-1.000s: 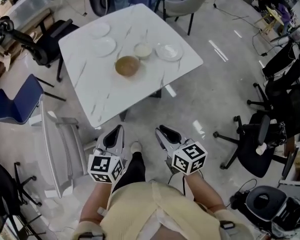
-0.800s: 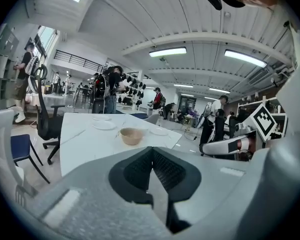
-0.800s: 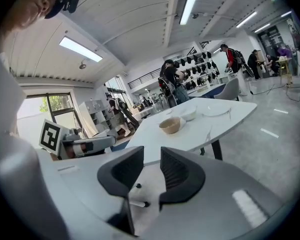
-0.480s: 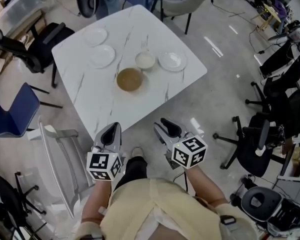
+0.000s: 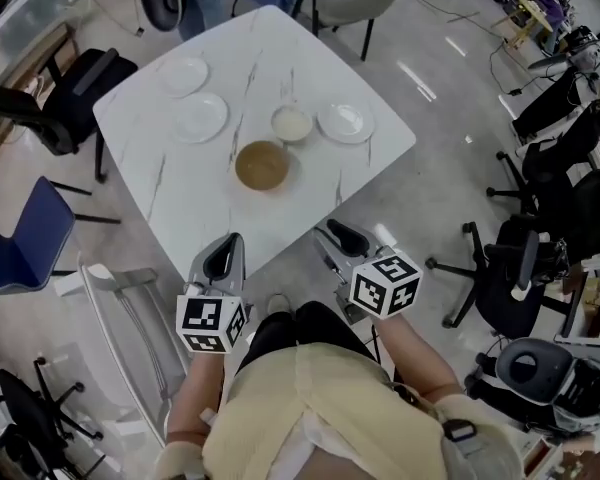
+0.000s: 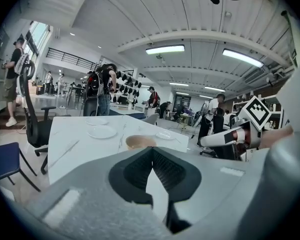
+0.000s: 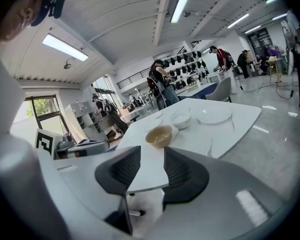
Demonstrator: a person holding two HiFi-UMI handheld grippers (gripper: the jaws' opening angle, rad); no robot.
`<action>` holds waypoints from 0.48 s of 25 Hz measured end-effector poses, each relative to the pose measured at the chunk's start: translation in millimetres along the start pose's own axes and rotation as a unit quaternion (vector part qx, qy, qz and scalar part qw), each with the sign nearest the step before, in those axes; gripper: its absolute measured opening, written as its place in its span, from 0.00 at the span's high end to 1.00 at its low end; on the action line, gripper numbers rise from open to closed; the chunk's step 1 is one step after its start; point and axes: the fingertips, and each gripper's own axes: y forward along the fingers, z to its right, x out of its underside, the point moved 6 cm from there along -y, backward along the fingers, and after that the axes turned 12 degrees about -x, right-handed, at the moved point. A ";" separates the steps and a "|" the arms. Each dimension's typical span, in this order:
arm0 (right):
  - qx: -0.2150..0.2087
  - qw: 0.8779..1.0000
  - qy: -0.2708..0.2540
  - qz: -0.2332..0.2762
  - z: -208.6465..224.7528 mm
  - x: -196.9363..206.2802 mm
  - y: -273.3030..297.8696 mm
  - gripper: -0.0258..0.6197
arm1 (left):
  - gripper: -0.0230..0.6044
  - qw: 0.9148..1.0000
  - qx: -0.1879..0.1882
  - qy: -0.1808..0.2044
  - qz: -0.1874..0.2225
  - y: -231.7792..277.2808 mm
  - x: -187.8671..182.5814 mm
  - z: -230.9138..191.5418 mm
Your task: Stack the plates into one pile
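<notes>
On the white table, three plates lie apart, not stacked. A plate sits near the far-left corner, a second plate just nearer than it, and a third plate toward the right edge. A small white bowl stands just left of the third plate. A brown bowl sits close to the white one, on the side nearer the person.

Both grippers are held short of the table's near edge, over the floor, pointing at the table and touching none of the dishes. The left gripper has its jaw tips together and holds nothing. The right gripper is well apart from it. Its jaws are opening with a clear gap between them, and nothing is in that gap; only the table shows beyond.

A grey chair stands by the table's near-left side, with a blue chair farther left. Black office chairs crowd the right of the room. In the left gripper view, a standing person shows beyond the far side of the table.
</notes>
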 end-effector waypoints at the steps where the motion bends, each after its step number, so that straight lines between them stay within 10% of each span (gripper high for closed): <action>1: 0.004 1.000 0.003 -0.001 2.6 -1.2 0.0 0.76 | 0.96 1.000 0.001 0.000 0.001 0.9 -0.3 -0.5; 12: 0.039 0.999 0.013 0.010 65.3 -40.3 14.9 0.76 | 0.93 0.999 -0.039 -0.011 0.008 37.4 -15.6 -15.0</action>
